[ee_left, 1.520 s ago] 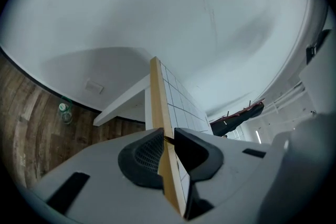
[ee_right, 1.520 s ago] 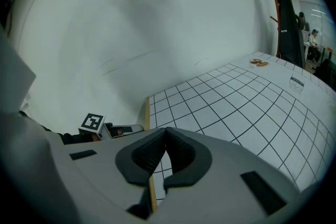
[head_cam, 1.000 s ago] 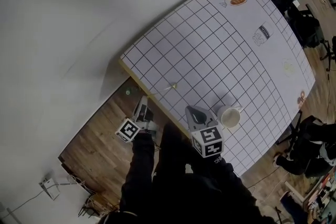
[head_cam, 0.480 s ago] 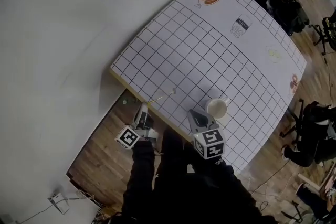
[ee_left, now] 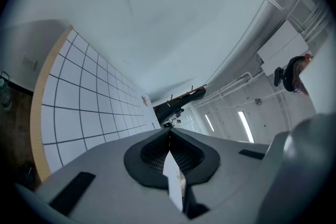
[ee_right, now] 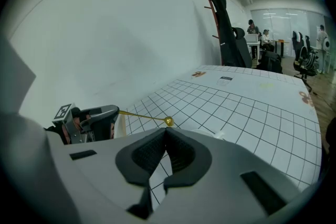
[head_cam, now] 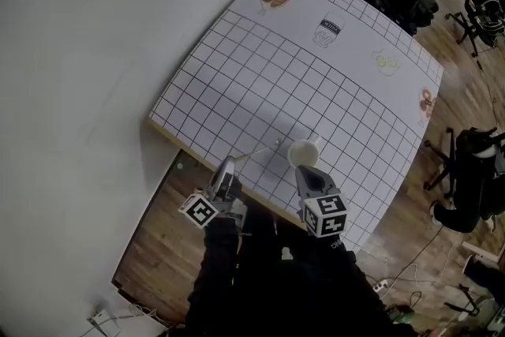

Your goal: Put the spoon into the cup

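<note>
1. My left hand-held gripper [head_cam: 227, 168] is clamped on the handle end of the spoon [head_cam: 256, 153]. My right hand-held gripper [head_cam: 304, 172] is closed too, with nothing between its jaws.
2. The spoon reaches out from my left jaws over the table [head_cam: 331, 91]. In the head view its long axis slants up and to the right, bowl leading.
3. The cup [head_cam: 302, 153] stands upright just right of the bowl, apart from it. It is straight ahead of my right hand-held gripper, which is the nearer one. I judge the bowl must go right, over the rim.
4. The right gripper view shows the gold spoon side-on, sticking out of my left jaws. The left gripper view shows only closed jaws, wall and table edge, no cup. Only the head view shows the gap between bowl and cup.
</note>
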Available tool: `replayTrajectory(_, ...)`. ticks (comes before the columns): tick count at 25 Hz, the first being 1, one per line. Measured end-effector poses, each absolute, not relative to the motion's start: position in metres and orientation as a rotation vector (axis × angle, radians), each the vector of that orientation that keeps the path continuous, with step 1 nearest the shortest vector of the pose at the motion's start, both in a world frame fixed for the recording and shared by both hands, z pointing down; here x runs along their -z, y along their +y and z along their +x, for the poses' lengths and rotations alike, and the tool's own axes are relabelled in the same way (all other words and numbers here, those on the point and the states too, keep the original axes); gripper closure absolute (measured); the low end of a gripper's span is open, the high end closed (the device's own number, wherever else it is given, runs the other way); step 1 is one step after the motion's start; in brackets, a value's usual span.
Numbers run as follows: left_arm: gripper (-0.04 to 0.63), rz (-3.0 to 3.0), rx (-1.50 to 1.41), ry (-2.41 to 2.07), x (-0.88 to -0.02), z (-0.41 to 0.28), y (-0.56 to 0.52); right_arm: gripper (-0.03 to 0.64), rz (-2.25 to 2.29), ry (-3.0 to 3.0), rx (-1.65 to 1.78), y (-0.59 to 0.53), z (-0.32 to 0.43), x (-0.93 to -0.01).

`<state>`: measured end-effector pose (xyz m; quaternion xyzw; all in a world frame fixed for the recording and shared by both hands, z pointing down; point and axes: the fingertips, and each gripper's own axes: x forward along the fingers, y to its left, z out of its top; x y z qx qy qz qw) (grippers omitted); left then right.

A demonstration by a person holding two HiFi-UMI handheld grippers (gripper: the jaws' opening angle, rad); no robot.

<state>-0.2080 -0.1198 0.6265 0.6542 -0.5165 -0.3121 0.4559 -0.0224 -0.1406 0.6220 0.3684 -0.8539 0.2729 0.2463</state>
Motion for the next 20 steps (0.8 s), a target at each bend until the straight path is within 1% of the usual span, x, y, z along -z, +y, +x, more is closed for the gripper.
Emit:
replayTrajectory(5,0.561,1.685,0.686,-1.201,-0.621,-0.169,-0.131,0.601,1.072,-2.307,-0.767,-0.143,0.009,-0.624)
replayTrajectory(12,0.561,1.717,0.521,-1.144,-0.638,-0.125,-0.141,0.601,1.136,-2.279,-0.789,-0.143,0.039,-0.626)
replayTrajectory(20,0.560,1.708,0.361,-1.157,-0.669,-0.097,-0.148,0.601,1.178,-2.252,-0.811,-0.136,0.061,-0.630)
